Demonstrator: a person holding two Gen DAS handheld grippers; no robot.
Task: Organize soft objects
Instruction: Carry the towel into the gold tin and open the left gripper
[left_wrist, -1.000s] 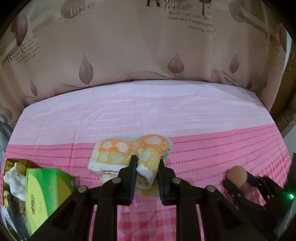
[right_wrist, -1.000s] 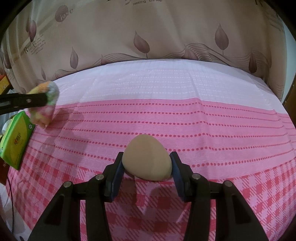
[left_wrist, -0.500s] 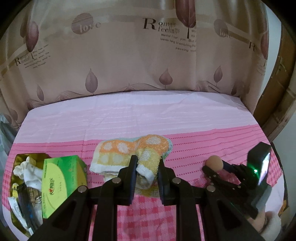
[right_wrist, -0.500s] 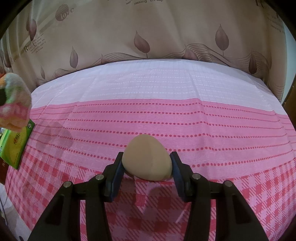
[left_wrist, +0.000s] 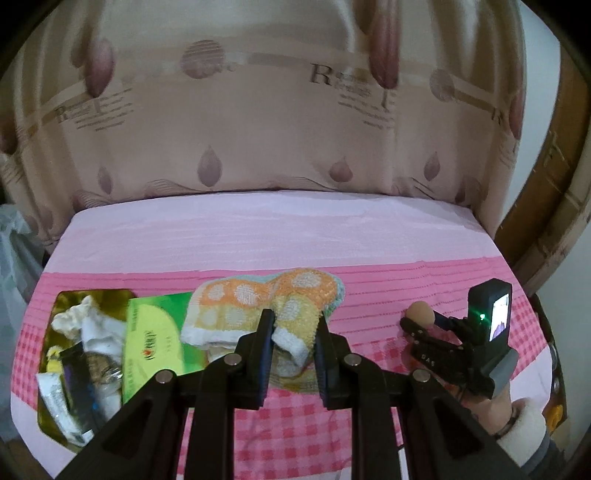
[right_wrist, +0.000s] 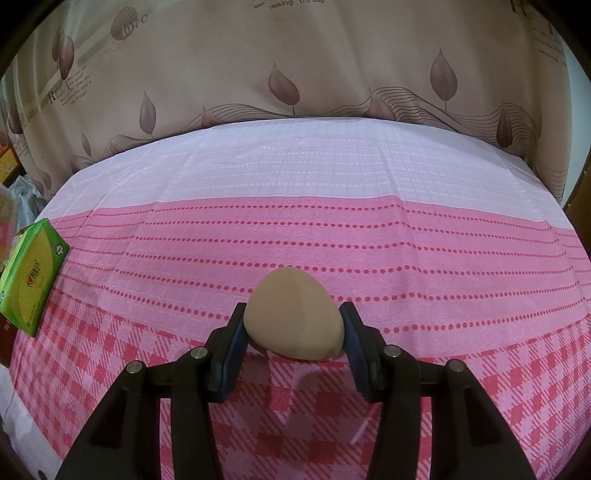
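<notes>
My left gripper (left_wrist: 292, 334) is shut on an orange and yellow dotted towel (left_wrist: 258, 306), which hangs bunched from its jaws well above the pink tablecloth (left_wrist: 258, 236). My right gripper (right_wrist: 293, 326) is shut on a tan egg-shaped sponge (right_wrist: 293, 321), held just over the checked part of the cloth (right_wrist: 332, 236). In the left wrist view the right gripper (left_wrist: 419, 323) shows at the right with the sponge (left_wrist: 419, 313) at its tip and a hand (left_wrist: 495, 413) behind it. A gold tray (left_wrist: 70, 299) at the left holds white cloth (left_wrist: 92, 325) and several small items.
A green box (left_wrist: 155, 339) lies beside the gold tray, and the same green box (right_wrist: 31, 277) shows at the left edge of the right wrist view. A leaf-print curtain (left_wrist: 280, 122) hangs behind the table. A wooden frame (left_wrist: 543, 206) stands at the right.
My left gripper has risen and pulled back with the towel, so the tray, the box and the right gripper show more fully. The towel has left the right wrist view. The right gripper has kept still.
</notes>
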